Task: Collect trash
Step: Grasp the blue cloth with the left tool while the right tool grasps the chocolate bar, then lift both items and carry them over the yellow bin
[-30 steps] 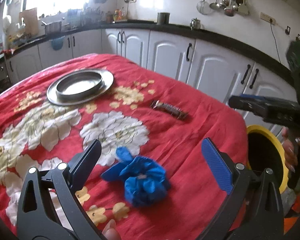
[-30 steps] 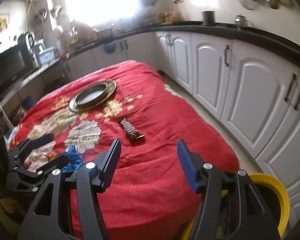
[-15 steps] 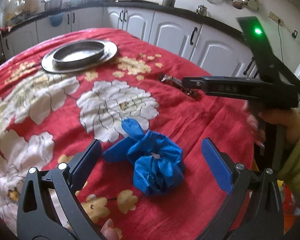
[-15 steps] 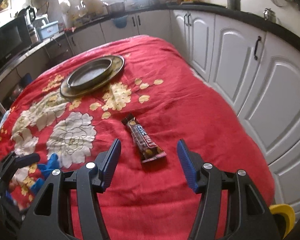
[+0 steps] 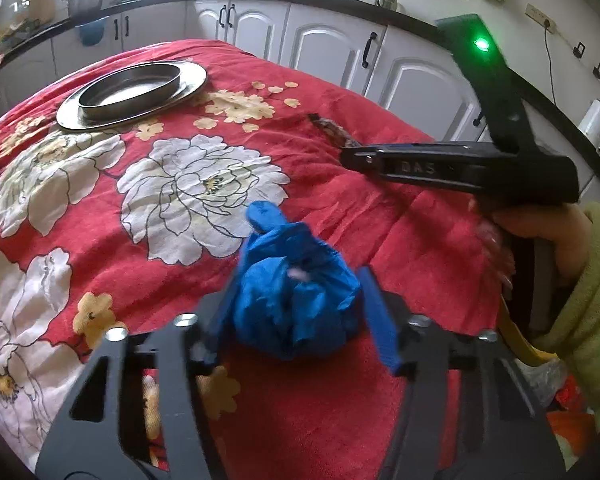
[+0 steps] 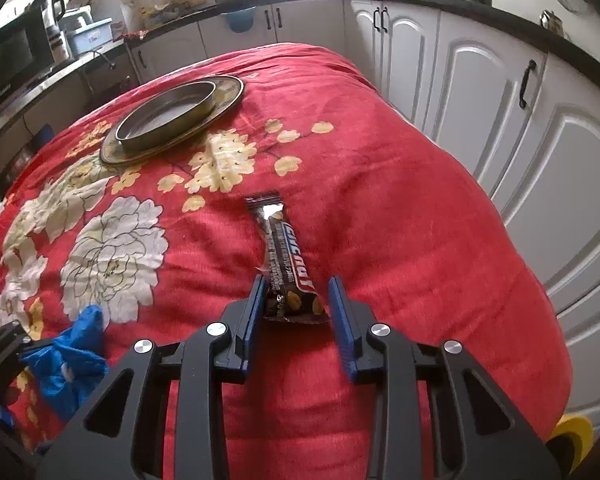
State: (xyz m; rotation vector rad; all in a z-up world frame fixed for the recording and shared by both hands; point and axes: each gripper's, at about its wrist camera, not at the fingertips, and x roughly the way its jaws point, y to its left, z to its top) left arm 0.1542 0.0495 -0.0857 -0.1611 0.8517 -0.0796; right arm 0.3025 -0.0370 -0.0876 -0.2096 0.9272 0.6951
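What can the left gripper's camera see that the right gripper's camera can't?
Only the left wrist view shows the person's hand in a green sleeve holding the right gripper from the side. Only the right wrist view shows the whole candy bar wrapper between that gripper's closing jaws. Both show the crumpled blue trash between the left gripper's closing jaws, the metal plate and the red flowered cloth.
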